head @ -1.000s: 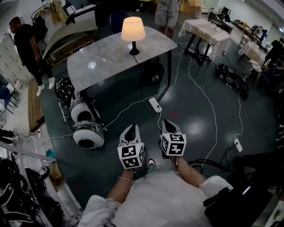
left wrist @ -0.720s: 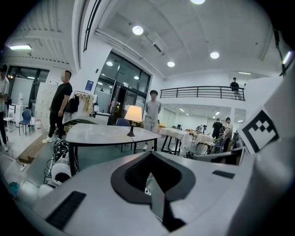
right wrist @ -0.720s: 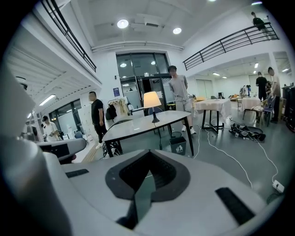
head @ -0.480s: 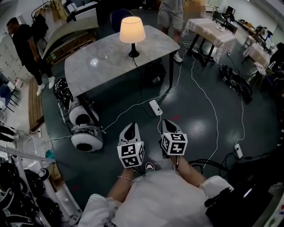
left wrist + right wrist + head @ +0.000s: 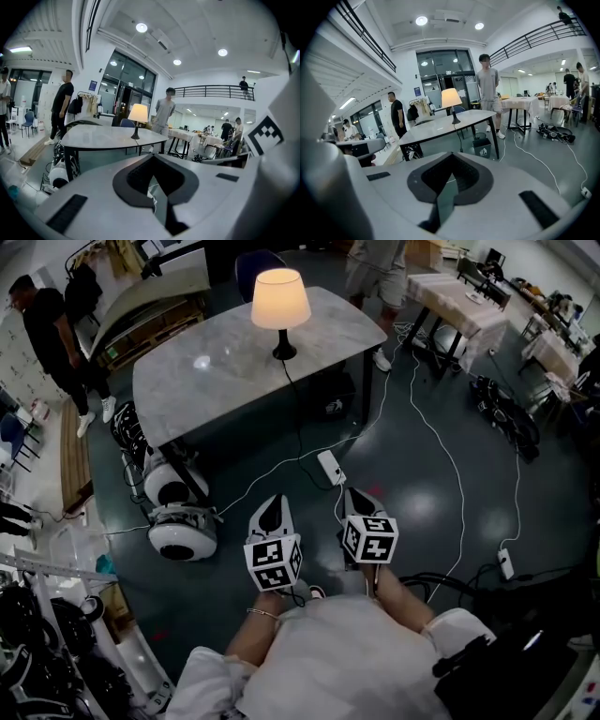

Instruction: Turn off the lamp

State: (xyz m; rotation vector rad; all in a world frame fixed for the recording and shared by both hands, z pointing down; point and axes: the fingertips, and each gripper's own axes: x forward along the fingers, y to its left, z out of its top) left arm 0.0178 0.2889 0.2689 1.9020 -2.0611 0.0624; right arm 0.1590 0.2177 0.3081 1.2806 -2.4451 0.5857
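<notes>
Progress on the task is nothing yet, as far as I can judge: the lamp is lit and neither tool is near it. The white plastic left gripper (image 5: 273, 505) and the white plastic right gripper (image 5: 359, 495) are held side by side in front of the person's body, pointing forward and a little down. Each has its jaws closed tip to tip, with nothing between them.

Just ahead of the right gripper, a white rectangular power strip (image 5: 329, 465) lies on the dark grey floor, and thin white cables (image 5: 454, 479) run across the floor to its right. Ahead and to the left of the left gripper stands a round white wheeled machine (image 5: 183, 526), close to a table leg. Farther ahead is the grey marble-look table with black legs (image 5: 216, 362). The small lamp with a cream shade and a black stem (image 5: 280, 301) stands on the far part of the top. A thin black cord (image 5: 296, 413) drops from the lamp's base over the near edge toward the floor. I cannot see where the switch is.

All of the approach is left, then finding the switch and pressing it. The floor straight ahead is mostly open, but the strip and cables lie in the way. The near table edge comes first, so I think the tools must reach over the top. A person in grey shorts (image 5: 375, 268) stands beyond the table on the right.
</notes>
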